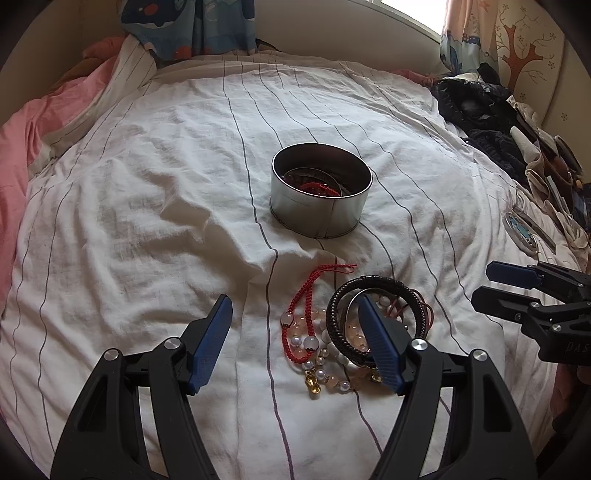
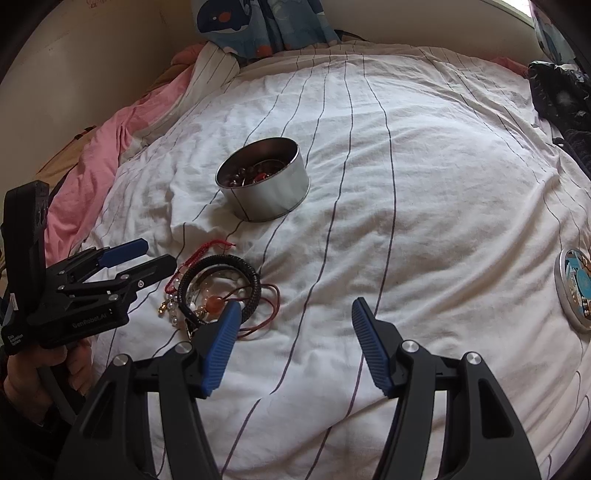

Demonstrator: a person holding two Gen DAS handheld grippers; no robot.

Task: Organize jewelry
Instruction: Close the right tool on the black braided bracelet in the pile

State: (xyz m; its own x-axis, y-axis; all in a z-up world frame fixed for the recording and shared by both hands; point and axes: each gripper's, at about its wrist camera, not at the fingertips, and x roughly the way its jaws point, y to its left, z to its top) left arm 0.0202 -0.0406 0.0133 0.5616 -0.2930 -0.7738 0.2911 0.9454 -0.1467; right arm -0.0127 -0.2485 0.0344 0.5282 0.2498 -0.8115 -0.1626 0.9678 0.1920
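My left tongs (image 1: 295, 321) released and empty above the bracelets (image 1: 340, 328) heaped on the striped sheet (image 1: 147, 184), my right tongs (image 2: 295, 325) released beside them, tin (image 1: 320, 195) beyond holding beads

Home bedroom, lived-in. Work surface is a bed: rumpled white sheet with thin dark stripes (image 1: 155, 206), pink bedding (image 1: 22, 147) bunched along its left edge. Cartoon whale-print curtain (image 1: 188, 26) hangs at the far edge against a plain cream wall (image 2: 74, 55); daylight comes from a window (image 1: 410, 9) at the far right corner. Tree-and-blossom wall decal (image 1: 524, 48) on the right. Dark clothes pile (image 1: 476, 107) and loose clutter along the bed's right edge. Domestic, not a lab or shop.
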